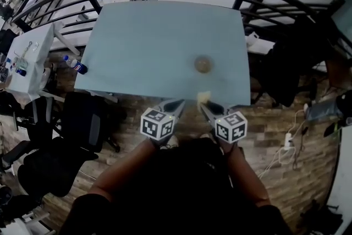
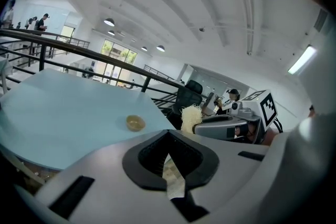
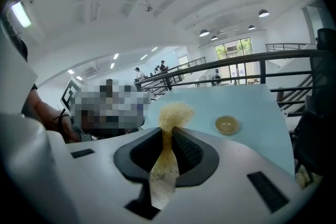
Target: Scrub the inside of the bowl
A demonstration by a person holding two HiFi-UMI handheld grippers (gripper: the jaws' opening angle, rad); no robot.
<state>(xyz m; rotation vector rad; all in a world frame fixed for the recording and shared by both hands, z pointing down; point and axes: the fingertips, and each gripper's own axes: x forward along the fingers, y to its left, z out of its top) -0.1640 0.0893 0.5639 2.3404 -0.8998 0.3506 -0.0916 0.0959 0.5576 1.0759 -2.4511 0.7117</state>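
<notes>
Pinched tight in the jaws of the right gripper (image 3: 167, 132), the pale yellow fibrous scrubbing tuft (image 3: 176, 113) should cross the near edge of the light blue table (image 1: 137, 52) to the small tan round bowl (image 1: 203, 65), well apart near its right edge, while the shut, empty left gripper (image 2: 169, 136) steadies the rim.

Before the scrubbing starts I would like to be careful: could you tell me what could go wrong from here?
1. The small tan round bowl stands loose on the pale blue table; the left tongs are shut and empty, so nothing steadies it and scrubbing may push it around.
2. The right tongs pinch the yellowish fibrous scrubber only by a narrow part, so it might slip out under pressure.
</notes>
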